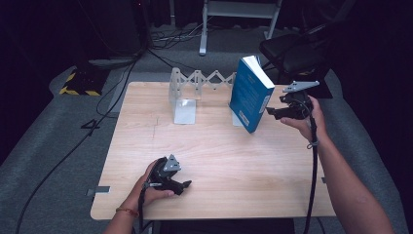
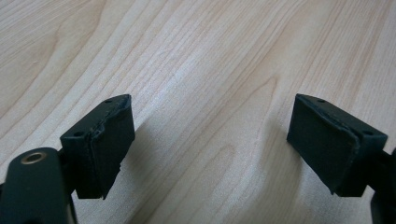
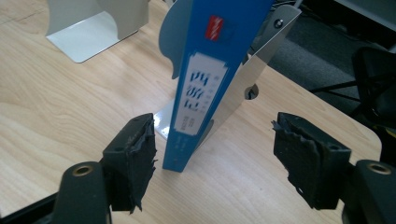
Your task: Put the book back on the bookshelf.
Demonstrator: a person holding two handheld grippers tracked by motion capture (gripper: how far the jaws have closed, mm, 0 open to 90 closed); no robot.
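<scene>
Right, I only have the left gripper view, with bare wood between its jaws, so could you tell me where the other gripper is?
Observer: The right gripper is open at the far right of the light wooden table, with the spine of a blue paperback book lined up between its jaws.
Operator: Is that book upright?
Observer: No, it tilts, leaning on a shiny metal bookend plate.
Operator: Are the pads pressing on it?
Observer: No, the right gripper view shows gaps on both sides.
</scene>
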